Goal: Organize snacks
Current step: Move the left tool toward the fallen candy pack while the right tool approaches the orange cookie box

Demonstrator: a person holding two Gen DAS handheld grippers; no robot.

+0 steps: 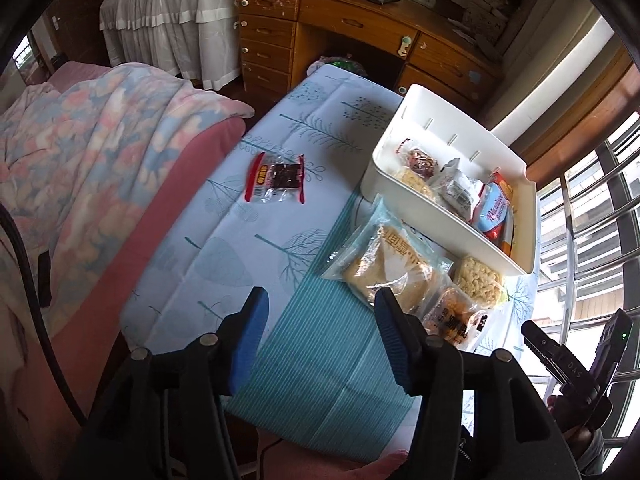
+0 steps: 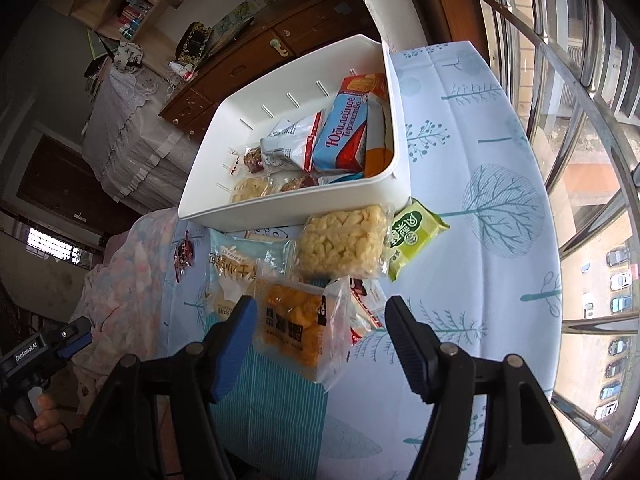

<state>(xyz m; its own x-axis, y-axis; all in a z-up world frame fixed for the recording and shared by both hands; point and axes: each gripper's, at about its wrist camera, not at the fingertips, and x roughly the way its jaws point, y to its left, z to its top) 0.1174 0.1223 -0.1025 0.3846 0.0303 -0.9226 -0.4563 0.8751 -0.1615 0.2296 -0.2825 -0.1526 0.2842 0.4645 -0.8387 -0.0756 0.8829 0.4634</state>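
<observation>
A white bin (image 1: 440, 120) (image 2: 288, 208) on the tree-print tablecloth holds several snacks, among them a blue biscuit pack (image 2: 344, 132). Loose in front of it lie a pale blue bread bag (image 1: 384, 264) (image 2: 236, 268), an orange pastry packet (image 1: 456, 316) (image 2: 294, 320), a puffed rice cake (image 1: 478, 282) (image 2: 344, 240) and a green packet (image 2: 414, 234). A red-edged packet (image 1: 276, 178) lies apart to the left. My left gripper (image 1: 320, 300) hangs open over teal striped cloth, holding nothing. My right gripper (image 2: 320, 304) is open, with the orange packet between its fingers and untouched.
A bed with a floral blanket (image 1: 100, 140) runs along the table's left side. A wooden desk (image 1: 360, 20) stands behind the table. Window bars (image 2: 580, 160) close off the right. A hand holds the other gripper's handle (image 2: 40, 360).
</observation>
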